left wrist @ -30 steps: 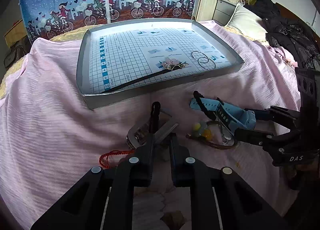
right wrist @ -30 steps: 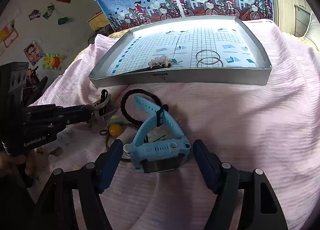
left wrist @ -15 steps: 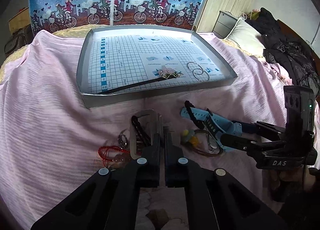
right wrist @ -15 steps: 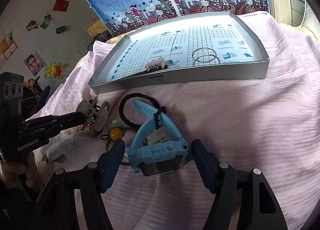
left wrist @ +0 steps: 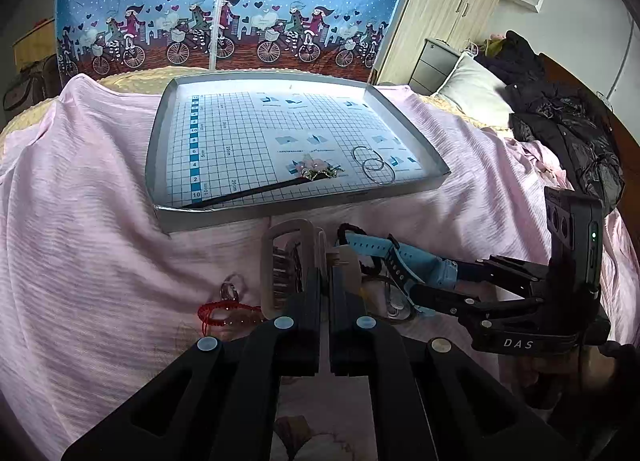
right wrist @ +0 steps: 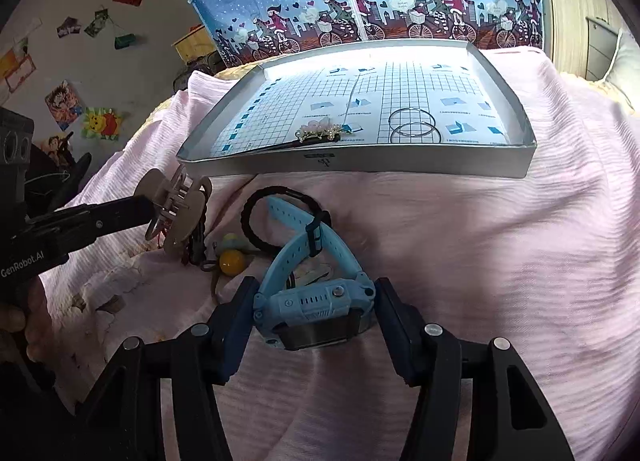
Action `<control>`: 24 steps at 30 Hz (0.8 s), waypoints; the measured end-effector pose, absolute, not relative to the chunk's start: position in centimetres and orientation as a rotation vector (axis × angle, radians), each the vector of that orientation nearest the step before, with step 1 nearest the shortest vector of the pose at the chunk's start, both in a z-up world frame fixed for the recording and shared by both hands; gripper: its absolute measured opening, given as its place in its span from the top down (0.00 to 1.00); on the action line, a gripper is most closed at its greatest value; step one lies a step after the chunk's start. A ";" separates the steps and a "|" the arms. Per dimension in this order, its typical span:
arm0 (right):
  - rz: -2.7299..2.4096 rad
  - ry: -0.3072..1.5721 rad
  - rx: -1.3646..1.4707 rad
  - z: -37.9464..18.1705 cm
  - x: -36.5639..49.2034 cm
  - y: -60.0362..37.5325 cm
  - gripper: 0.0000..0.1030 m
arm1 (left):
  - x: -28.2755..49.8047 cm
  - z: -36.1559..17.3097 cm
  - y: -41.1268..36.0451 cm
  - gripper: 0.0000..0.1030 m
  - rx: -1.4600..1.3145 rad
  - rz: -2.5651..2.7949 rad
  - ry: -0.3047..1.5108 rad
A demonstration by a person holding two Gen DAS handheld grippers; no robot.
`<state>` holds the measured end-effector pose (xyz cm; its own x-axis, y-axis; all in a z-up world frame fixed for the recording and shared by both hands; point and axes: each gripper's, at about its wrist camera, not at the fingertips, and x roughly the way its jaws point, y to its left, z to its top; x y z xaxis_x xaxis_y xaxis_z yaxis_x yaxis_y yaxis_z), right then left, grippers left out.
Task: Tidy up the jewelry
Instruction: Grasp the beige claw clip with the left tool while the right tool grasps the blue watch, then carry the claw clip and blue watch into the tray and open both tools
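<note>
My left gripper (left wrist: pixel 325 281) is shut on a beige hair claw clip (left wrist: pixel 288 261), held just above the pink bedsheet in front of the grey tray (left wrist: pixel 304 209). In the right wrist view the clip (right wrist: pixel 176 213) hangs at the left. My right gripper (right wrist: pixel 314 309) is shut on a blue watch (right wrist: pixel 316 301), its fingers pressing both sides of the case. The tray (right wrist: pixel 360 165) holds a flower hairpin (right wrist: pixel 320 131) and two thin hoops (right wrist: pixel 412 123). A black hair tie (right wrist: pixel 256 221), a yellow bead tie (right wrist: pixel 232 261) and a red string bracelet (left wrist: pixel 224 311) lie on the sheet.
A small ring (left wrist: pixel 230 289) lies beside the bracelet. A pillow (left wrist: pixel 472 93) and a black jacket (left wrist: pixel 560 121) sit at the right of the bed. Bicycle-print fabric (left wrist: pixel 224 21) stands behind the tray. A hand holds the left gripper's handle (right wrist: pixel 16 321).
My left gripper has gone from open around the hair clip to shut on it and has raised it off the sheet. The right gripper keeps the watch, barely moved.
</note>
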<state>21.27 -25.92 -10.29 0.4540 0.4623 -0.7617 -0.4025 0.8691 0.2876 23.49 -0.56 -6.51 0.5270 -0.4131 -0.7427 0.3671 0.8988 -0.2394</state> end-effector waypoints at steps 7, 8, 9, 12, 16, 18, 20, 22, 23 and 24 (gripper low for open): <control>0.510 0.900 0.028 -8.9 20.6 -26.1 0.46 | 23.1 -5.6 -0.4 0.99 -0.082 -0.477 0.869; 0.509 0.896 0.039 -8.7 20.6 -26.3 0.46 | 23.0 -5.5 -0.4 0.99 -0.078 -0.481 0.864; 0.508 0.888 0.047 -8.6 20.5 -26.5 0.46 | 22.8 -5.4 -0.6 0.99 -0.073 -0.485 0.859; 0.500 0.863 0.065 -8.1 20.5 -26.9 0.46 | 22.7 -5.4 -0.8 0.99 -0.066 -0.490 0.855; 0.491 0.836 0.097 -7.6 20.5 -27.4 0.46 | 22.9 -5.5 -0.6 0.99 -0.076 -0.479 0.855; 0.487 0.818 0.105 -7.3 20.5 -27.5 0.46 | 22.9 -5.4 -0.5 0.99 -0.084 -0.475 0.846; 0.480 0.798 0.108 -7.1 20.4 -27.6 0.46 | 22.9 -5.1 -0.2 0.99 -0.087 -0.468 0.822; 0.477 0.778 0.108 -6.8 20.2 -27.6 0.46 | 22.9 -4.6 0.0 0.99 -0.106 -0.469 0.798; 0.477 0.769 0.110 -6.7 20.2 -27.6 0.46 | 23.0 -4.4 0.2 0.99 -0.119 -0.470 0.788; 0.476 0.762 0.110 -6.6 20.1 -27.6 0.46 | 22.9 -4.2 0.3 0.99 -0.130 -0.469 0.779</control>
